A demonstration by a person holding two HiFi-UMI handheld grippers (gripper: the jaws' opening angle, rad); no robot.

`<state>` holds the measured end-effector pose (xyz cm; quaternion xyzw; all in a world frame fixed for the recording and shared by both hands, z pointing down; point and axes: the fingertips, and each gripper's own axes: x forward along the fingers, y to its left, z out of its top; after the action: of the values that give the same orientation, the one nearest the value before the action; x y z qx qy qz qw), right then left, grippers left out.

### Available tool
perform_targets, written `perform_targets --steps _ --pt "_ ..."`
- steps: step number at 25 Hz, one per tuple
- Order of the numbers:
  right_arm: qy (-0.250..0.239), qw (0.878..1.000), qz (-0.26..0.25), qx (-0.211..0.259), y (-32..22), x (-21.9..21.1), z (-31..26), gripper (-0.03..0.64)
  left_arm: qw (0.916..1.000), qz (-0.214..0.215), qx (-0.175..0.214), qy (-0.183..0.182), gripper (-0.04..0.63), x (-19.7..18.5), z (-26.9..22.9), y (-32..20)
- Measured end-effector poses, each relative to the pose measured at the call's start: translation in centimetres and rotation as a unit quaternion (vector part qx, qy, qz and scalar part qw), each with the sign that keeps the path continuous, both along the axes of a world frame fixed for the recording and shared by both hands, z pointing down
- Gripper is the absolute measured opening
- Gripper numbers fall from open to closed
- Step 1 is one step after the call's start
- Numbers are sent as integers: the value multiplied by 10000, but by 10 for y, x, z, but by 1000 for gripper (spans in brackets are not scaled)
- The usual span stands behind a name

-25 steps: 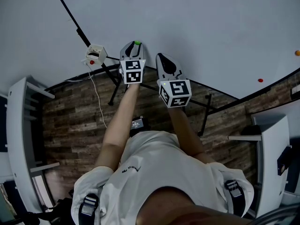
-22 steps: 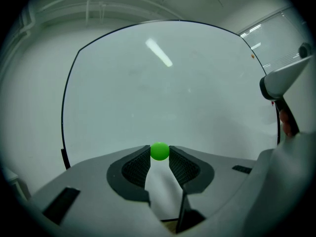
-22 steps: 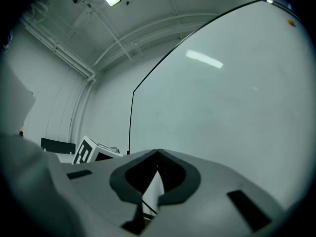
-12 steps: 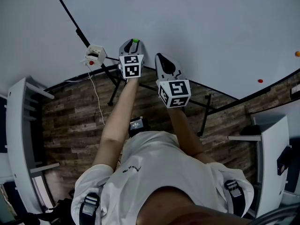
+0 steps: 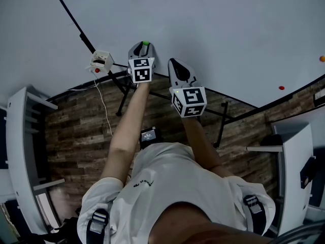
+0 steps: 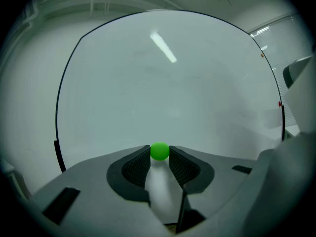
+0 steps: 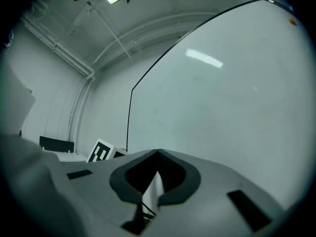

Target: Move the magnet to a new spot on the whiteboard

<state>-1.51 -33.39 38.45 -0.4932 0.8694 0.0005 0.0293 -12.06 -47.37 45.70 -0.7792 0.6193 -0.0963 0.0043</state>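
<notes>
A small green magnet (image 6: 159, 151) sits between the tips of my left gripper (image 6: 159, 154), which is shut on it, in front of the big whiteboard (image 6: 163, 83). In the head view that magnet (image 5: 146, 43) shows as a green dot at the left gripper's (image 5: 144, 48) tip, close to the whiteboard (image 5: 203, 24); whether it touches the board I cannot tell. My right gripper (image 5: 175, 63) hangs just to the right, also facing the board. Its jaws (image 7: 158, 153) meet at the tips with nothing between them.
A red magnet (image 5: 282, 87) and an orange one (image 5: 322, 58) stick to the board far right. A small white box with a red button (image 5: 101, 61) and a dangling cord hangs by the board's lower edge. White shelf units (image 5: 20, 151) (image 5: 292, 156) stand on both sides over the wooden floor.
My left gripper has moved a little further up in the head view, toward the board, with the green magnet still held. The right gripper has stayed put.
</notes>
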Motion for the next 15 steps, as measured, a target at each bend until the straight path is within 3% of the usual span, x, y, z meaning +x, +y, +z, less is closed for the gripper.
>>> perform_targets --steps 15 --pt "51 10000 12 -5 -4 4 0 14 10000 19 -5 -35 120 2 -2 -13"
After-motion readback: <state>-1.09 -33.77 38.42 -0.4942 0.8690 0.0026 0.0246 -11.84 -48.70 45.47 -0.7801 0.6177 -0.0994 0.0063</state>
